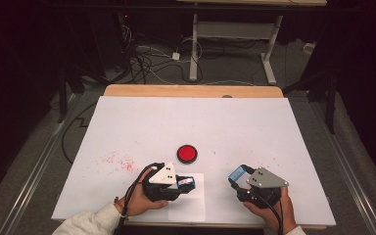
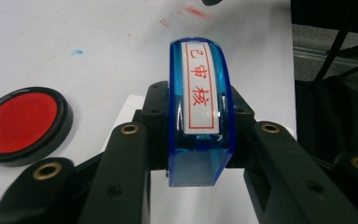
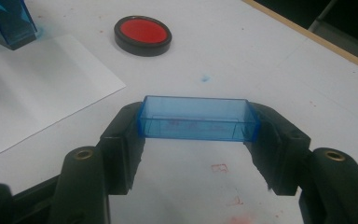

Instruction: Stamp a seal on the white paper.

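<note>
With the left gripper (image 2: 200, 154) clamping the blue stamp (image 2: 200, 107) and the right gripper (image 3: 196, 154) holding its cap (image 3: 196, 119), press the stamp flat and straight onto the white paper (image 1: 188, 208).

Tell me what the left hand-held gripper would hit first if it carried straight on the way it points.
Probably the white paper sheet: the left hand-held gripper, shut on the blue stamp, points down over it. The red ink pad lies off to the side. Depth is uncertain.
</note>
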